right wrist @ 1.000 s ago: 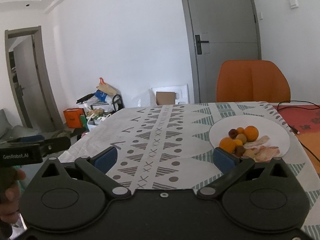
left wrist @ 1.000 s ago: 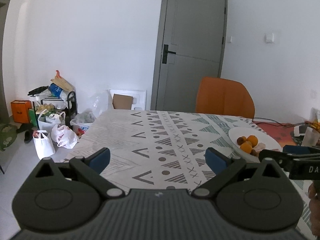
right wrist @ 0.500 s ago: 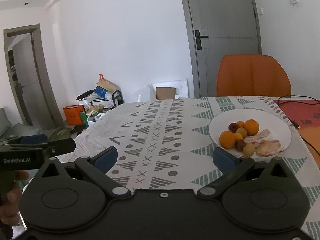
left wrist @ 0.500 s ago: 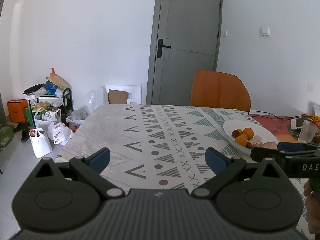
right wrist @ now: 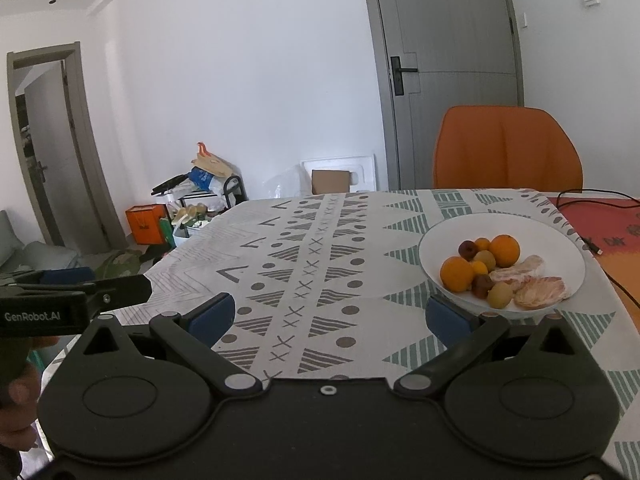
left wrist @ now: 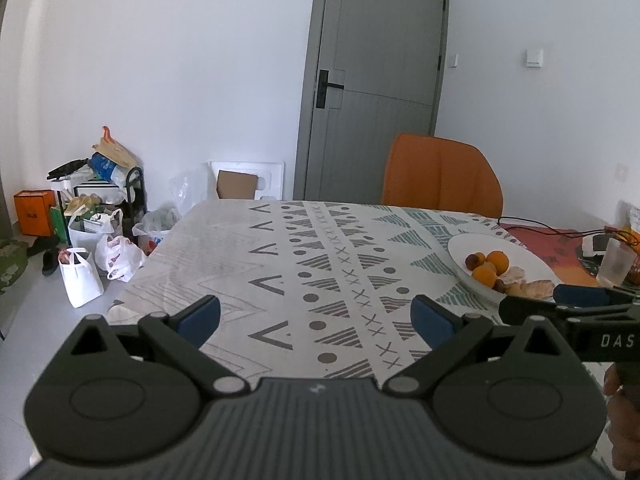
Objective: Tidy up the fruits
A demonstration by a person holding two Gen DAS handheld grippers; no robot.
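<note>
Bright, even daylight fills both views; shadows are soft. Fisheye distortion bends the door (left wrist: 376,80) and walls, and dark vignetting rounds the corners.

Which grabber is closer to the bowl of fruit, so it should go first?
Probably the right gripper: the white bowl of fruit sits just beyond its right fingertip. The left gripper faces bare tablecloth, farther away.
</note>
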